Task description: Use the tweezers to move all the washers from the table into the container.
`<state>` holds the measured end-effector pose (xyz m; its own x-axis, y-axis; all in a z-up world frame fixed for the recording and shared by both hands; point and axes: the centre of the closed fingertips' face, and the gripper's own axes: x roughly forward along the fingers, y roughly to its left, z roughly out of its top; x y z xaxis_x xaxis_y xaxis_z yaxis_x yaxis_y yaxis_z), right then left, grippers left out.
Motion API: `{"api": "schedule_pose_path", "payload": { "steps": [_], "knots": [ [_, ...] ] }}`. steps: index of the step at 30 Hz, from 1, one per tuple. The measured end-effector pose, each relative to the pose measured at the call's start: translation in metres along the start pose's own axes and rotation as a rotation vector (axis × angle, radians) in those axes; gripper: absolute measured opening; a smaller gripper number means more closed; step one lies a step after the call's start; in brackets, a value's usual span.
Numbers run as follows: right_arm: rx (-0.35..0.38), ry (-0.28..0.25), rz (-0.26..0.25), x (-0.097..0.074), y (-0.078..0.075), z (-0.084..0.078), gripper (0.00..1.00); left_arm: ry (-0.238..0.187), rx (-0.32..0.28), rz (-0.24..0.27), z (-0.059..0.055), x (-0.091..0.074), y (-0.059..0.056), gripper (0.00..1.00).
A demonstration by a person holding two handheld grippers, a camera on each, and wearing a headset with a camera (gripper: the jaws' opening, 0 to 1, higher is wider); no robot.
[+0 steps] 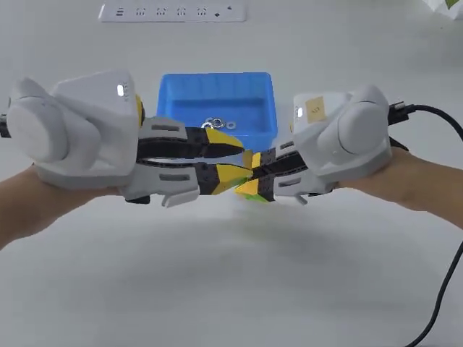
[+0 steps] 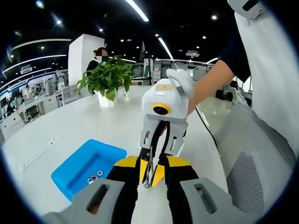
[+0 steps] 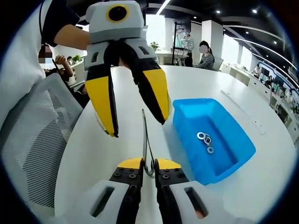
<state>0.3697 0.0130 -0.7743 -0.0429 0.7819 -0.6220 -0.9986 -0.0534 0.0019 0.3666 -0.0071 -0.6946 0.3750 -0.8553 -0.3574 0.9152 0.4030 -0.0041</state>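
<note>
The desk [image 1: 231, 289] has a smooth white top, matt with a faint sheen. The container [image 1: 217, 78] is blue plastic, glossy along its walls, and the washers [image 1: 215, 124] in it are bright bare metal. The tweezers [image 3: 144, 135] are thin polished metal. The left claw [image 3: 136, 127] and the right claw [image 3: 148, 164] both wear smooth white plastic shells, slightly shiny, with matt black plastic arms and yellow tips. The cable [image 1: 423, 109] looks like black rubber. The chair [image 3: 37, 144] back is grey woven mesh.

Washers [image 2: 95, 177] lie in the blue container [image 2: 105, 156] beside the left tool [image 2: 152, 171].
</note>
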Motion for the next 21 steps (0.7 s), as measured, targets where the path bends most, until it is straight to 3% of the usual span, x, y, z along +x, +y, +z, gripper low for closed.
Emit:
{"api": "schedule_pose_path", "payload": {
  "steps": [4,9,16,19,21],
  "knots": [
    [0.01,-0.006,-0.003,0.001,0.0,0.001,0.1,-0.005,-0.027,0.05,-0.002,-0.009,0.005,0.32],
    [0.011,-0.015,-0.011,0.001,-0.001,0.004,0.1,-0.015,-0.046,0.149,-0.005,-0.024,0.016,0.51],
    [0.016,-0.028,-0.028,-0.005,-0.005,0.012,0.1,-0.024,-0.105,0.232,-0.009,-0.042,0.025,0.59],
    [0.015,-0.036,-0.037,-0.011,-0.007,0.018,0.1,-0.08,-0.151,0.289,-0.005,-0.052,0.03,0.63],
    [0.013,-0.041,-0.044,-0.014,-0.008,0.022,0.1,-0.075,-0.159,0.302,-0.008,-0.057,0.03,0.66]
  ]
}}
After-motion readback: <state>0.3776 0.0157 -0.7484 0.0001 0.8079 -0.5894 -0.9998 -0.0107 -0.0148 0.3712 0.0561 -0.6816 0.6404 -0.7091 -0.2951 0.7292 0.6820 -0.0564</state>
